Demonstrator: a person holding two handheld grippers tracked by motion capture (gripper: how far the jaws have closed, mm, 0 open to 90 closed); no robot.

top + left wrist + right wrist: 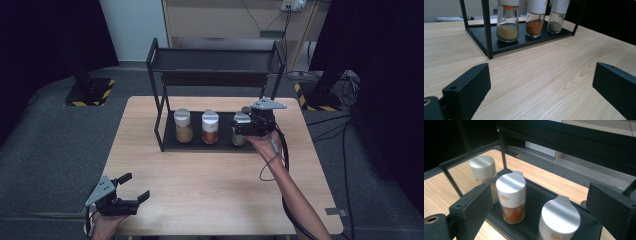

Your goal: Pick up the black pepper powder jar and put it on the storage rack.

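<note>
Three white-capped spice jars stand in a row on the lower shelf of a black rack [170, 142]: tan powder [183, 126], orange-red powder [210, 127], and a grey one [239, 135] partly behind my right gripper [240, 119]. That gripper hovers open just above and in front of the grey jar. In the right gripper view the grey jar's cap [560, 220] sits low between the wide jaws, untouched, with the orange jar [511, 192] and the tan jar [482, 170] beyond. My left gripper [136, 186] rests open at the table's near left corner, with nothing between its fingers.
The rack's upper shelf [215, 60] is bare and overhangs the jars. Its thin posts [486, 27] frame the lower shelf. Bare wooden table [210, 185] lies between the rack and the front edge. Cables trail off the right side onto the floor.
</note>
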